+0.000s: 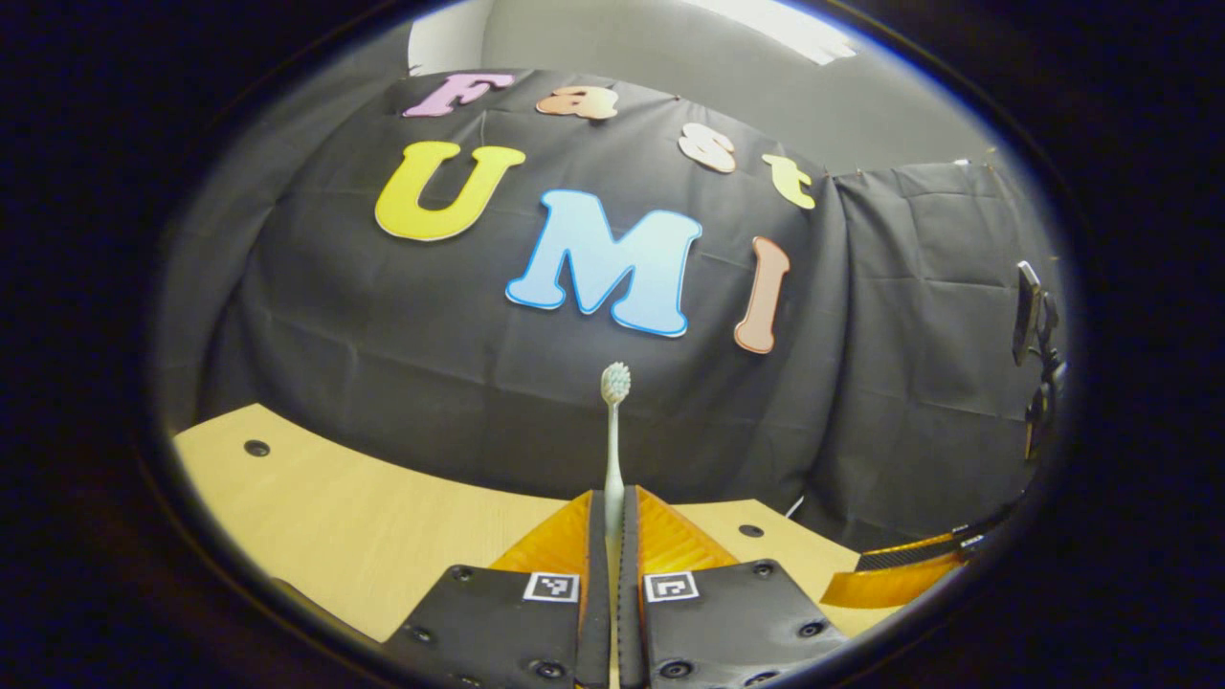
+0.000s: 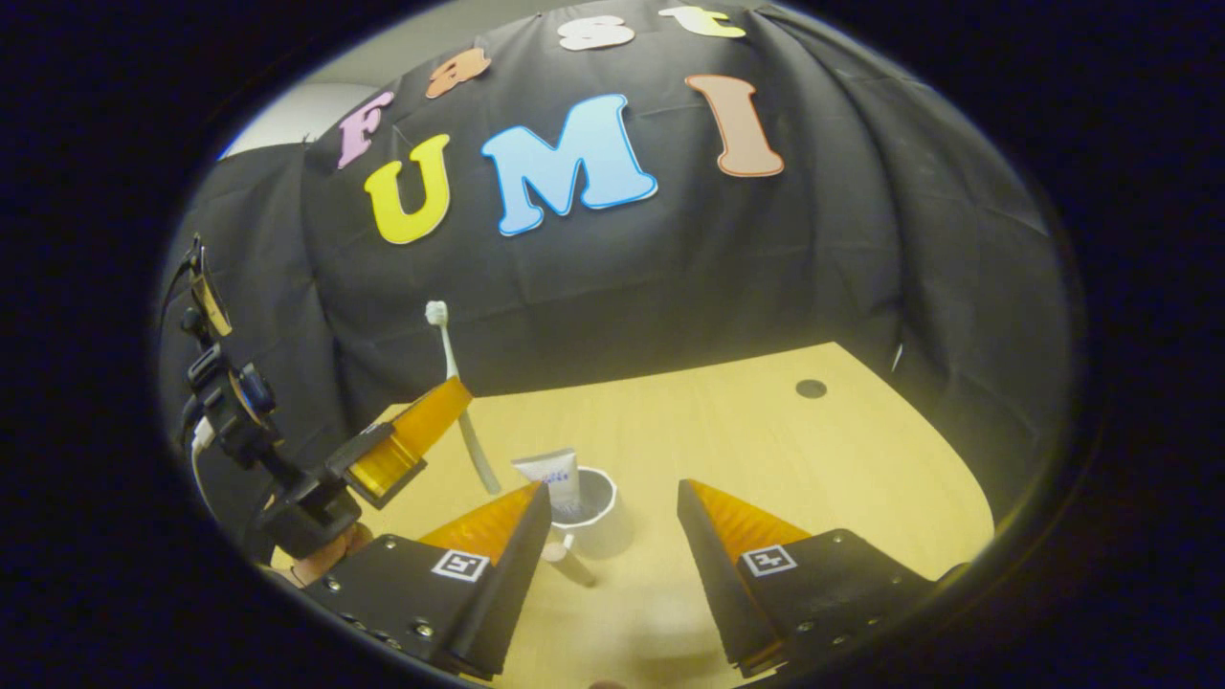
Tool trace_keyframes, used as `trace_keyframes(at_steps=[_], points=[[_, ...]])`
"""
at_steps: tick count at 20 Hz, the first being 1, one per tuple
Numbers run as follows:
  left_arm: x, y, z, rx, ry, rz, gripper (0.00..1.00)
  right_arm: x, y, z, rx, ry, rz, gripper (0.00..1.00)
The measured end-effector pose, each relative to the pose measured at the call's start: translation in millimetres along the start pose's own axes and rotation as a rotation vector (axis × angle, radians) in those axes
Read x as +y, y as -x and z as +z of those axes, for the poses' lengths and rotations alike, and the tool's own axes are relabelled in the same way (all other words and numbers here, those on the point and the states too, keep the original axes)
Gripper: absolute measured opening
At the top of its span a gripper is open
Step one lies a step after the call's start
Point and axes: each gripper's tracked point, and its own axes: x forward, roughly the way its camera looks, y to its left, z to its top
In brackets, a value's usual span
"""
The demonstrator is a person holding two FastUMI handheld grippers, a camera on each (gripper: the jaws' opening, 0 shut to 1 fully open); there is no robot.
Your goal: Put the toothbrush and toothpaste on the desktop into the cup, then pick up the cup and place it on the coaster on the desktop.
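Note:
My left gripper [image 1: 612, 502] is shut on the handle of a pale toothbrush [image 1: 613, 435], which stands upright with its bristle head on top. In the right gripper view the same left gripper [image 2: 456, 397] holds the toothbrush [image 2: 447, 352] in the air, up and left of a white cup [image 2: 595, 517]. The cup stands on the wooden desktop [image 2: 766, 459]. A white toothpaste tube [image 2: 553, 473] stands in the cup, leaning on its left rim. My right gripper [image 2: 612, 504] is open just in front of the cup, a finger on either side, touching nothing.
A hand [image 2: 325, 553] holds the left gripper at the lower left. A clamp stand with a device [image 2: 206, 306] rises at the table's left edge and is seen as the stand [image 1: 1035, 335] at the right. Round holes [image 2: 811, 388] dot the desktop.

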Motion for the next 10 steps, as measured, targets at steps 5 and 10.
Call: trace_keyframes(at_steps=[5, 10], points=[[-9.6, -17.9, -10.1, -0.018, 0.078, -0.052, 0.10, -1.1, 3.9, -14.0, 0.047, -0.009, -0.014, 0.81], [-10.4, -28.5, -32.4, 0.011, 0.106, -0.043, 0.11, -1.9, 10.4, -18.3, 0.062, -0.026, -0.019, 0.81]])
